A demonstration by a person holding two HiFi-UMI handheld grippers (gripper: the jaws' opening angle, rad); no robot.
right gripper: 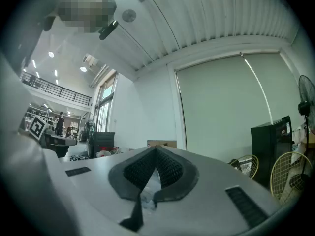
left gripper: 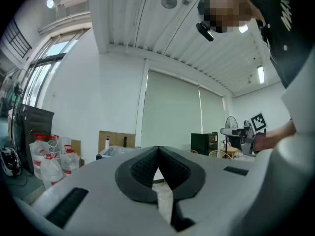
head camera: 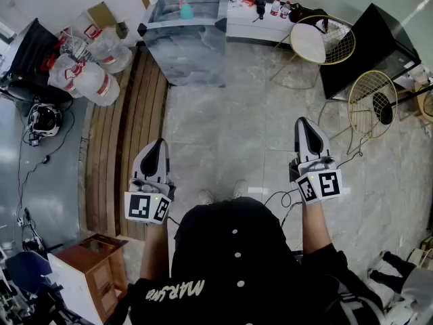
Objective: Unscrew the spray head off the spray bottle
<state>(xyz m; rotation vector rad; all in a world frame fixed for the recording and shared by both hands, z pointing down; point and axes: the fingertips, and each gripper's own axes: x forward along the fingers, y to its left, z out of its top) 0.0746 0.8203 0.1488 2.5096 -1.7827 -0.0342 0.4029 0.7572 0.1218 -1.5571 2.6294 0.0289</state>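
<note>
A small teal spray bottle [head camera: 185, 8] stands on a grey table [head camera: 186, 53] far ahead of me, at the top of the head view. My left gripper [head camera: 160, 143] and right gripper [head camera: 302, 122] are held at waist height over the marble floor, well short of that table. Both are shut, and nothing sits between their dark ribbed pads. In the left gripper view the jaws [left gripper: 157, 149] meet at the tip, with the table's edge [left gripper: 114, 151] far behind. The right gripper view shows its jaws [right gripper: 155, 149] closed in the same way. Neither gripper view shows the bottle clearly.
Large water jugs [head camera: 88, 66] lie at the left beside a wooden floor strip [head camera: 128, 134]. Two gold wire chairs [head camera: 323, 39] [head camera: 372, 103] and a black cabinet [head camera: 369, 46] stand at the right. A wooden drawer unit [head camera: 95, 263] sits near my left side. Cables trail on the floor [head camera: 284, 198].
</note>
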